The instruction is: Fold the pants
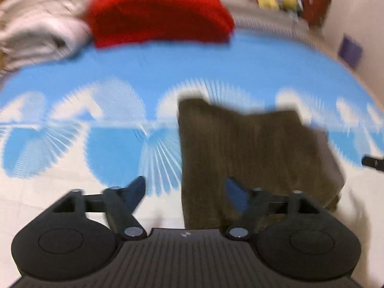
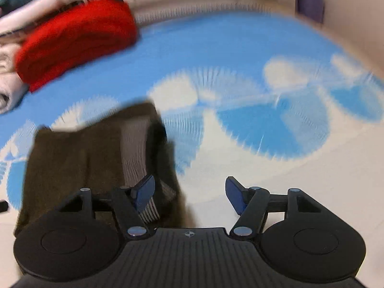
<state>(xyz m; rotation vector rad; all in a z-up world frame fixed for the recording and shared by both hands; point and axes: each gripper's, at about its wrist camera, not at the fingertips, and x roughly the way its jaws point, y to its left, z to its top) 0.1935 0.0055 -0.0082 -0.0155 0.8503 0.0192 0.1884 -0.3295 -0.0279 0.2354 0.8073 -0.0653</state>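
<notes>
Looking at the pants [image 1: 252, 153]: dark olive-brown, already a compact folded rectangle lying flat on the blue-and-white patterned surface [image 1: 216, 67]; can't tell if it's a mat, bed or tabletop. Frames are motion-blurred. In my left view the bundle sits ahead of the right-hand jaw of the left gripper [image 1: 186, 192]; in my right view it's ahead and left of the right gripper [image 2: 189, 192], under the left-hand jaw. Both sets of jaws stand wide apart, holding nothing. I judge the fabric soft, thickish, limp, light, so it'll sag and unfold if pinched by one layer. Best take hold at a folded edge or corner, through all layers, one gripper per side. Beyond the jaws: a red folded garment [image 1: 158, 12] and a white clothes pile [image 1: 40, 21], well apart. Nothing blocks my reach.
</notes>
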